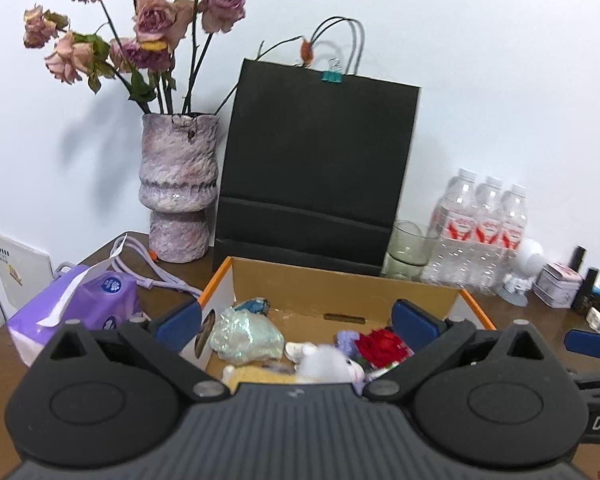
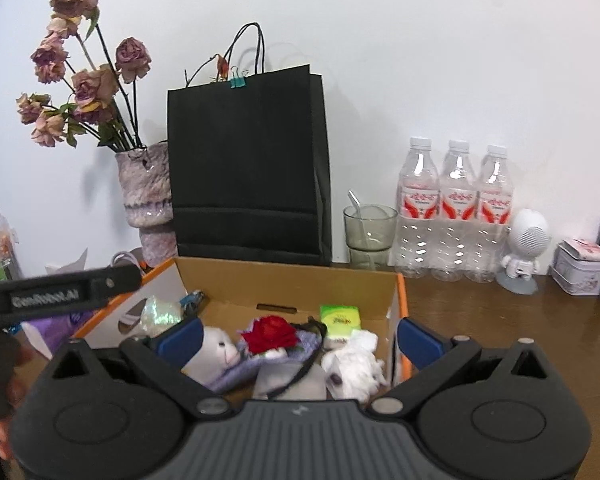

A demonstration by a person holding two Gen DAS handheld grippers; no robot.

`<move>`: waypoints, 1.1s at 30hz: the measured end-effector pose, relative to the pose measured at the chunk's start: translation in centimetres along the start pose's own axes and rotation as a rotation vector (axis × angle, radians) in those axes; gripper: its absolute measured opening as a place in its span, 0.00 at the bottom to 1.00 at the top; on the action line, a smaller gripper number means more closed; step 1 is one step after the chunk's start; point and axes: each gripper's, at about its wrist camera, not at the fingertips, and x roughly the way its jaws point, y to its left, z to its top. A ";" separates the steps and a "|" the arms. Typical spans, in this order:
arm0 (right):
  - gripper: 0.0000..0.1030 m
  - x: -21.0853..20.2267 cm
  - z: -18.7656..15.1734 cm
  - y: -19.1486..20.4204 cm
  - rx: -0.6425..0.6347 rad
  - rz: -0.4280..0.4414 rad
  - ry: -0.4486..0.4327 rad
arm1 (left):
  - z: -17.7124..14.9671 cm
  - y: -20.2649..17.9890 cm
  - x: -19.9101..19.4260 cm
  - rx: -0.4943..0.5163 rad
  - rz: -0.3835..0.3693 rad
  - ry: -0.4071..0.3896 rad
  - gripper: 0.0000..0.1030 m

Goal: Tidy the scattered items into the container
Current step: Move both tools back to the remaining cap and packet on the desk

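Note:
An open cardboard box [image 1: 340, 284] [image 2: 292, 280] with orange edges sits on the brown table. Inside lie an iridescent pouch [image 1: 248, 338] [image 2: 160, 312], a red knitted rose [image 1: 382, 346] [image 2: 274, 334] on lilac fabric, a white plush toy [image 1: 328, 362] [image 2: 218, 350], a green tissue pack [image 2: 339, 319] and a white fluffy item [image 2: 356, 364]. My left gripper [image 1: 298, 322] hovers open over the box with nothing between its blue pads. My right gripper [image 2: 298, 338] is open above the box's right half, also empty.
A black paper bag [image 1: 320, 168] [image 2: 248, 160] stands behind the box, with a vase of dried roses [image 1: 178, 184] [image 2: 146, 196] to its left. A purple tissue pack [image 1: 84, 308] lies left. A glass [image 2: 370, 226], three water bottles [image 2: 456, 208], a white figurine [image 2: 526, 248] and a tin [image 2: 580, 266] stand right.

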 end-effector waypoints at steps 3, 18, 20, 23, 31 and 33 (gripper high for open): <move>1.00 -1.6 -1.0 -0.3 0.017 0.009 -0.002 | -0.6 -0.1 -1.7 0.021 0.004 -0.007 1.00; 1.00 -7.4 -5.9 0.1 -0.008 -0.020 0.001 | -5.1 2.3 -6.1 0.042 0.019 0.060 1.00; 1.00 -7.7 -6.7 0.0 -0.009 -0.015 0.013 | -5.6 2.8 -6.1 0.036 0.019 0.078 1.00; 1.00 -7.8 -7.7 -0.1 -0.017 -0.018 0.034 | -6.2 3.1 -6.3 0.041 0.020 0.098 1.00; 1.00 -6.9 -10.1 -1.5 -0.013 0.002 0.098 | -7.6 3.3 -6.0 0.068 0.023 0.128 1.00; 1.00 -6.3 -10.4 -1.8 -0.017 -0.003 0.121 | -8.0 3.0 -5.4 0.072 0.013 0.146 1.00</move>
